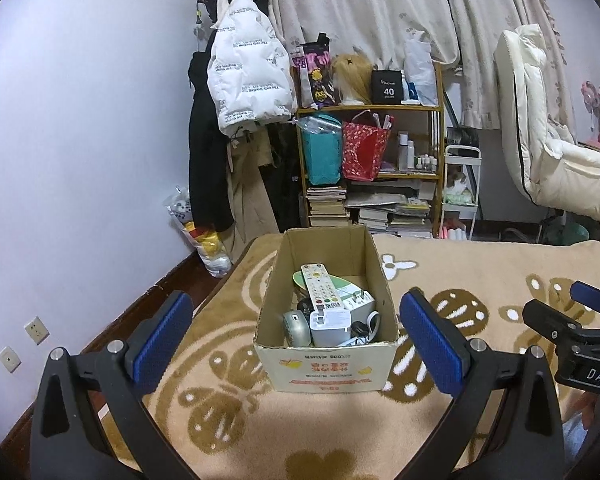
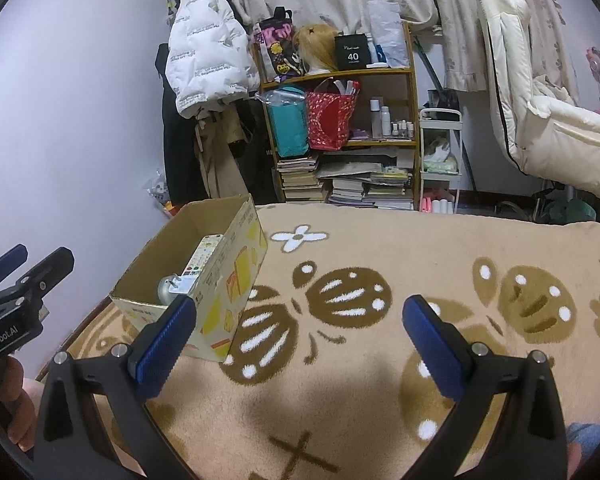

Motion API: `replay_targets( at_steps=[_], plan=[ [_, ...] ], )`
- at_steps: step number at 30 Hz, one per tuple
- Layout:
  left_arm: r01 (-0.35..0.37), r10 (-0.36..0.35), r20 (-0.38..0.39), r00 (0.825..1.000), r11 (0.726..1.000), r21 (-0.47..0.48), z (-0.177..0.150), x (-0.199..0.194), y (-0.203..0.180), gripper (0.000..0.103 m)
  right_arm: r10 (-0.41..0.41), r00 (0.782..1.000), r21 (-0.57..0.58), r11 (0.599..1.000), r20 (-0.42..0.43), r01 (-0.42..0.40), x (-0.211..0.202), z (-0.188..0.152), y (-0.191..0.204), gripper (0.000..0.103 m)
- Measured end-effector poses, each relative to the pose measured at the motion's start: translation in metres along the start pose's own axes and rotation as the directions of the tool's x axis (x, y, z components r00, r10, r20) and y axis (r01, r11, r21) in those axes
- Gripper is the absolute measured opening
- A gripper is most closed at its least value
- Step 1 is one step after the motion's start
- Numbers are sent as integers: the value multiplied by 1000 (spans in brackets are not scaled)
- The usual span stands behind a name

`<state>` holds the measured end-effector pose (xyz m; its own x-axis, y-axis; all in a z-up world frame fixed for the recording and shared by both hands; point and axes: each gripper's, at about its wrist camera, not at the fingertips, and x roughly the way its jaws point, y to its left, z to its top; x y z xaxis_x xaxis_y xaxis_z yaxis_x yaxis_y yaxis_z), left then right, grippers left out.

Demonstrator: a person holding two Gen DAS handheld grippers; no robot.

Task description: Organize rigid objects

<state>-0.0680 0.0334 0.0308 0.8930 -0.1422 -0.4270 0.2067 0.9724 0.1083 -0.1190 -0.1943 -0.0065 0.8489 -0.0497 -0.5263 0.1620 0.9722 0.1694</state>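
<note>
Hovering both tongs spread and empty, I see my left tongs (image 1: 296, 340) facing the cardboard box (image 1: 328, 368), right tongs (image 2: 300, 340) beside it.

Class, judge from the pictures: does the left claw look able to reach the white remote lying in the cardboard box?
Probably yes. The left claw is open and empty, facing the cardboard box. The box has no lid, and the white remote lies on top of the other items, with nothing covering it.

Left gripper (image 1: 296, 334) held level and low, blue-padded fingers (image 1: 162, 338) spread wide, gripping nothing; right gripper (image 2: 298, 338) just beside it, likewise wide apart and bare
</note>
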Motion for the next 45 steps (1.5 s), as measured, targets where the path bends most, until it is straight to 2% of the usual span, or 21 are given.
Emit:
replay_targets(
  at_steps=[45],
  plan=[
    [-4,4,-14,1000,1000,20,-5,4,2,102,3,1000,-1,1000,8,-3,2,1,1,103]
  ],
)
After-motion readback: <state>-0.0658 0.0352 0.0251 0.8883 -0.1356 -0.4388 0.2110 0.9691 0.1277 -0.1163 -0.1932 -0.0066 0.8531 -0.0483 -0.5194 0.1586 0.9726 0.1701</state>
